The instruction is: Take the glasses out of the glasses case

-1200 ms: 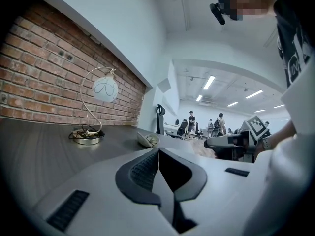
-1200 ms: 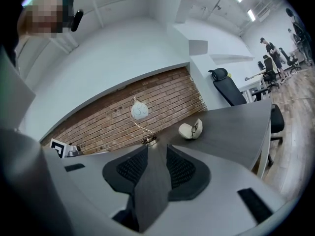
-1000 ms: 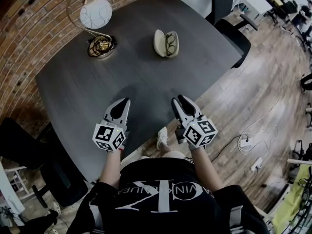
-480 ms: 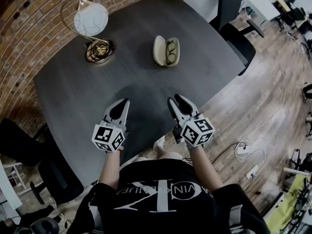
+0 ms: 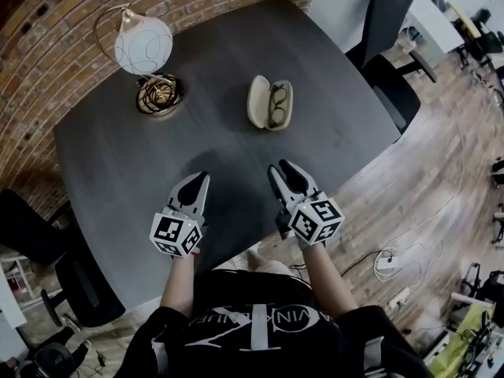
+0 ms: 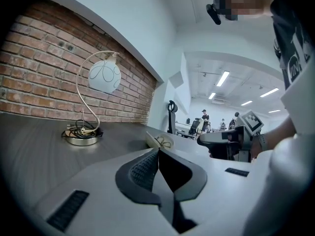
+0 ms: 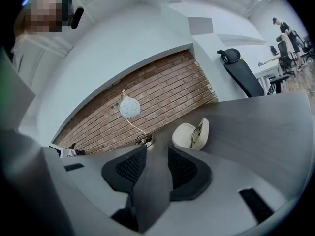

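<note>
Glasses case (image 5: 259,101) lies open at upper centre of the head view, on the dark table (image 5: 118,156); glasses (image 5: 277,105) sit folded in its right-hand half, untouched; lamp (image 5: 143,44) stands at upper left, well apart from it.

Change over the last second: the case sits lower in the frame than it did, and the stretch of table between it and both grippers is shorter; the case's lie on the table looks the same, so I judge the person is closing in, not that the case is moving.

Left gripper (image 5: 201,177) at lower left of centre; pads meet at the tips, nothing between them. Right gripper (image 5: 279,166) at lower centre, now angled a little more toward the case; jaws narrowly apart, only bare table showing in the gap; its own view has the case dead ahead, just past the jaw tips in the picture.

Meaning for the task: approach under way, no contact yet; the right gripper seems the likelier one to reach the glasses; it must still cross the remaining table and may need a wider gap for the frame.
</note>
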